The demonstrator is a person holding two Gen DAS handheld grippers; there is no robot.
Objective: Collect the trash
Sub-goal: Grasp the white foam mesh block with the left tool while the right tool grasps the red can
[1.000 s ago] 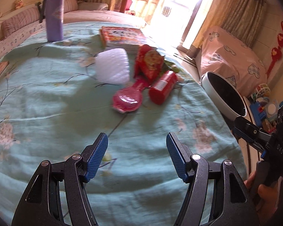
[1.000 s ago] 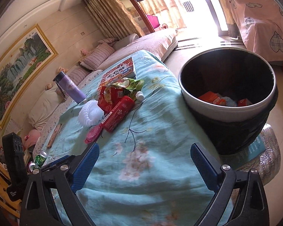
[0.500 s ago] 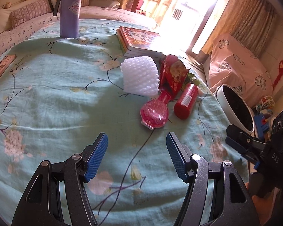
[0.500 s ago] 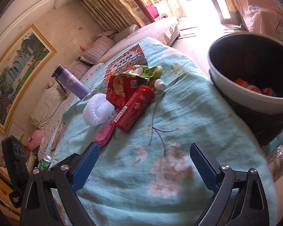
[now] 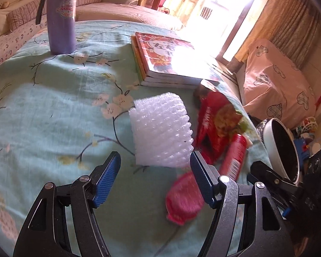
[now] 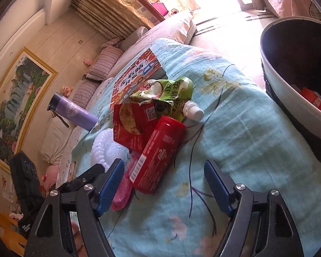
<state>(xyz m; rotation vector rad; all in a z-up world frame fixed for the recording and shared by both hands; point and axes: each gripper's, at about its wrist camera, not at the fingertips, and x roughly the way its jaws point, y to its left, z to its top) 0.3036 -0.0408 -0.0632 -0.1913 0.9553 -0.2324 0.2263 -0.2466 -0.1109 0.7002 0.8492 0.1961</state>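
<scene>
On floral cloth (image 5: 53, 107): knobbly white foam sleeve (image 5: 160, 130), red cardboard tube (image 6: 158, 156); both hand-held grippers (image 5: 155, 182) (image 6: 163, 185) spread, empty

You have one white foam net (image 5: 160, 130), one red snack bag (image 6: 130, 124), one red tube (image 6: 158, 156), one green pouch (image 6: 171, 96) and one pink brush (image 5: 184, 199). One purple bottle (image 5: 62, 19) stands by three stacked books (image 5: 167, 62). One bin (image 6: 293, 68) waits.

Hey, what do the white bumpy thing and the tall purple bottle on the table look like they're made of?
The white bumpy sleeve looks like soft foam netting: a matte, translucent-white mesh of puffy knobs, probably fruit packing. The purple bottle looks like a hard painted-metal or plastic flask with a satin finish, a smooth straight wall and a printed logo; which of the two cannot be told.
</scene>
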